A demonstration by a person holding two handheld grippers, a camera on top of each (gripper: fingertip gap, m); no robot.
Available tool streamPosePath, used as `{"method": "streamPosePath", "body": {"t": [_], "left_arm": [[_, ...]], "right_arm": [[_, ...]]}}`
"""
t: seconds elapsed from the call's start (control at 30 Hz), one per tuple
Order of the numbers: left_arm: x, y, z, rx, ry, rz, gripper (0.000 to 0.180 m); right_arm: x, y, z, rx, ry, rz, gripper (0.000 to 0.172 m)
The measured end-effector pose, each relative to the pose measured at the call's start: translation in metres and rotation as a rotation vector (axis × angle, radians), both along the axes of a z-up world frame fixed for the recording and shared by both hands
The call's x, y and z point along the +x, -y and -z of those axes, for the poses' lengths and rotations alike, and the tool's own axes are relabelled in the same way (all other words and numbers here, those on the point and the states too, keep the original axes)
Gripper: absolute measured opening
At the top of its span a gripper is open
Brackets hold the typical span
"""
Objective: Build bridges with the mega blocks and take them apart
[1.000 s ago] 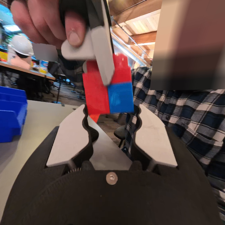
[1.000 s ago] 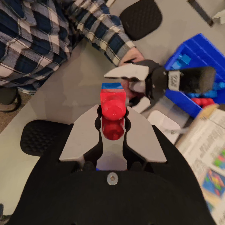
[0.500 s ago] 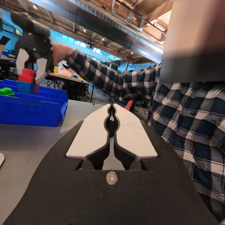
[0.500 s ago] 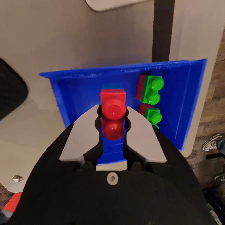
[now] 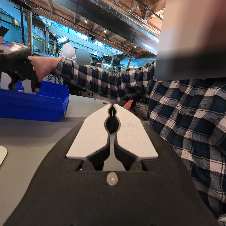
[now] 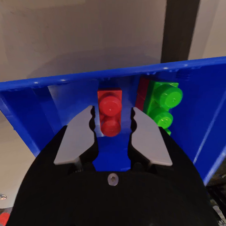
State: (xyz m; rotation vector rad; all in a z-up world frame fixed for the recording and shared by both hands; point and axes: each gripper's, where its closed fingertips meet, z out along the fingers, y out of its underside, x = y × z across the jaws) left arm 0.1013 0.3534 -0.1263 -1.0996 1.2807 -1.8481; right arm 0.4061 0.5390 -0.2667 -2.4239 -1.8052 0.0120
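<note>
Right wrist view: our right gripper [image 6: 112, 108] stands wide open over the blue bin [image 6: 122, 72], a red block [image 6: 110, 110] between its fingers with a gap on each side, nothing gripped. Green block [image 6: 166, 104] just beside, in the same bin. Our left gripper [image 5: 112, 107]: fingers closed together on nothing, above the table [image 5: 30, 134].

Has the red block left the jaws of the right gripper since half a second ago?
Yes. The right gripper now stands open, a gap on each side of the red block, which sits lower inside the blue bin, left of the green block.
</note>
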Motion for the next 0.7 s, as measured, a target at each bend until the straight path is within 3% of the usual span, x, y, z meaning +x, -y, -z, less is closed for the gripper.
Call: {"method": "streamPosePath", "body": {"t": [0.2, 0.37, 0.7], "left_arm": [[-0.007, 0.004, -0.011, 0.039, 0.016, -0.008, 0.0], [-0.004, 0.009, -0.013, 0.053, 0.013, -0.003, 0.0], [0.002, 0.013, -0.007, 0.057, -0.008, 0.019, 0.0]], "right_arm": [[0.003, 0.009, -0.046, 0.098, -0.037, -0.016, 0.055], [0.014, 0.015, -0.019, 0.047, 0.055, -0.022, 0.053], [0.001, 0.001, 0.019, 0.014, 0.035, -0.061, 0.037]]}}
